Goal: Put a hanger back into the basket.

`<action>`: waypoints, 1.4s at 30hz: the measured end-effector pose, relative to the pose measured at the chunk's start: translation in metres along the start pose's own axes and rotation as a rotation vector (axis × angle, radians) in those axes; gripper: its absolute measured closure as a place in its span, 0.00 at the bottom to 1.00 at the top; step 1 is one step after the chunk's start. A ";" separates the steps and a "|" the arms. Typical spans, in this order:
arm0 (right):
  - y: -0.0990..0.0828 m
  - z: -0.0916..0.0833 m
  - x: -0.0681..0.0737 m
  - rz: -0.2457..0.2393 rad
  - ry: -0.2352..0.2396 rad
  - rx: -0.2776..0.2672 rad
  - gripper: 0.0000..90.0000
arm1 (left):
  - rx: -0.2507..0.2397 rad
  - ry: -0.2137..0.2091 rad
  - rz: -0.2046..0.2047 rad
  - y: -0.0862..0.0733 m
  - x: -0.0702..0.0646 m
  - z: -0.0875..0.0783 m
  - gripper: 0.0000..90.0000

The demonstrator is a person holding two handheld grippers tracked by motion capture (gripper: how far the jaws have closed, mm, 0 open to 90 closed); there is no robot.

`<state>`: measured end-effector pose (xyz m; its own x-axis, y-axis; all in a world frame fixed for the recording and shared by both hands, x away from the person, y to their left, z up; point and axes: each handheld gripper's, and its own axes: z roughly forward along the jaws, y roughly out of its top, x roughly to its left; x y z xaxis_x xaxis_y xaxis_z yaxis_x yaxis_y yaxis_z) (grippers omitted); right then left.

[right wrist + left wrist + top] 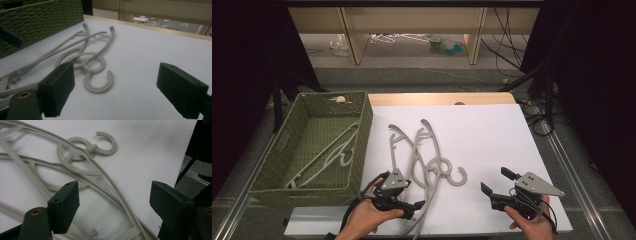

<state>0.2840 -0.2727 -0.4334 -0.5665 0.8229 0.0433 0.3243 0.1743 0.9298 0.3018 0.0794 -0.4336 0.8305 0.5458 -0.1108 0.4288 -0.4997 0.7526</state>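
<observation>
A tangle of grey plastic hangers (422,152) lies in the middle of the white table top (492,135), with one open hook (457,177) pointing right. My left gripper (398,194) is open at the near end of the tangle. In the left gripper view its jaws straddle hanger arms (120,200), with the hook (107,143) beyond them. My right gripper (498,181) hangs open and holds nothing to the right of the pile, aimed at the hook (98,83). Another grey hanger (329,155) lies inside the green woven basket (362,130).
The basket wall (37,22) stands along the table's left side. The table's right edge (547,170) drops to the floor with cables (537,120). Wooden shelf legs (354,40) and scattered items stand beyond the far edge.
</observation>
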 end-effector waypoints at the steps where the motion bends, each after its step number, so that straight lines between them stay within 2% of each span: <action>1: 0.000 0.000 0.000 0.000 0.000 0.000 0.18 | 0.000 0.000 0.000 0.000 0.000 0.000 0.27; 2: 0.000 0.001 0.000 0.005 0.011 -0.002 0.18 | 0.031 -0.016 -0.005 0.003 -0.002 0.010 0.29; 3: 0.000 0.000 -0.001 -0.001 0.003 0.002 0.18 | 0.045 -0.024 -0.001 0.005 -0.004 0.015 0.31; 6: 0.000 0.000 -0.001 -0.001 0.002 0.002 0.18 | 0.073 -0.011 0.027 0.010 -0.005 0.028 0.33; 8: -0.001 0.001 -0.001 0.001 0.007 0.000 0.18 | 0.115 0.004 0.053 0.013 -0.005 0.034 0.33; 13: 0.000 0.000 0.000 0.004 0.011 0.001 0.18 | 0.131 0.013 0.044 0.015 -0.005 0.051 0.35; 14: -0.001 0.000 0.000 0.003 0.011 0.002 0.18 | 0.143 0.012 0.071 0.016 -0.005 0.052 0.37; 16: 0.000 -0.001 -0.001 -0.003 0.003 0.017 0.18 | 0.158 0.015 0.082 0.017 -0.008 0.057 0.39; 18: 0.000 0.000 0.000 0.004 0.014 0.003 0.18 | 0.200 0.004 0.096 0.018 -0.007 0.060 0.44; 19: 0.000 0.001 0.000 0.005 0.015 0.003 0.18 | 0.217 0.008 0.076 0.017 -0.007 0.063 0.44; 20: -0.001 0.001 0.000 0.005 0.016 0.004 0.18 | 0.244 0.000 0.109 0.018 -0.005 0.063 0.46; 21: 0.000 -0.001 0.000 -0.003 0.006 0.017 0.18 | 0.259 -0.003 0.105 0.017 -0.005 0.065 0.48; 23: 0.001 -0.002 0.000 -0.005 0.006 0.035 0.18 | 0.257 0.021 0.133 0.016 -0.006 0.068 0.50; 24: 0.000 0.001 0.000 0.004 0.015 0.002 0.18 | 0.275 0.027 0.124 0.016 -0.007 0.068 0.52; 25: 0.000 0.000 0.000 0.006 0.017 0.003 0.18 | 0.287 0.025 0.122 0.016 -0.006 0.068 0.53; 26: 0.000 0.000 0.000 0.005 0.017 0.003 0.18 | 0.270 0.043 0.108 0.015 -0.005 0.069 0.55; 27: 0.001 -0.002 0.000 -0.004 0.005 0.034 0.18 | 0.282 0.052 0.108 0.015 -0.004 0.069 0.57; 28: 0.001 -0.002 0.000 -0.005 0.006 0.034 0.18 | 0.298 0.033 0.098 0.014 -0.003 0.068 0.57; 30: 0.001 -0.002 0.000 -0.004 0.006 0.035 0.18 | 0.291 0.028 0.083 0.014 -0.002 0.068 0.58; 32: 0.001 -0.002 0.000 -0.005 0.006 0.036 0.18 | 0.300 0.012 0.049 0.014 0.001 0.067 0.58; 33: 0.000 0.000 0.000 0.006 0.015 0.006 0.18 | 0.303 0.005 0.038 0.014 0.003 0.066 0.59; 35: 0.001 -0.002 0.000 -0.004 0.007 0.038 0.18 | 0.305 -0.012 -0.001 0.013 0.007 0.065 0.61; 36: 0.001 -0.002 0.000 -0.004 0.007 0.038 0.18 | 0.305 -0.012 -0.001 0.013 0.007 0.065 0.63; 37: -0.001 0.001 0.001 0.005 0.012 0.003 0.18 | 0.304 -0.026 -0.019 0.012 0.010 0.063 0.65; 38: -0.001 0.001 0.001 0.005 0.017 -0.001 0.18 | 0.304 -0.038 -0.030 0.012 0.010 0.062 0.68; 39: 0.000 0.000 0.001 0.003 0.012 0.008 0.18 | 0.315 -0.051 -0.048 0.011 0.011 0.061 0.70; 40: 0.001 -0.003 0.000 -0.006 0.007 0.039 0.18 | 0.314 -0.056 -0.060 0.010 0.012 0.060 0.71; 42: 0.001 -0.002 0.000 -0.005 0.006 0.040 0.18 | 0.321 -0.071 -0.082 0.009 0.012 0.059 0.72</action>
<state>0.2825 -0.2740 -0.4319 -0.5729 0.8186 0.0411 0.3512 0.1999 0.9147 0.3373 0.0414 -0.4665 0.8065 0.5503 -0.2161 0.5759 -0.6488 0.4974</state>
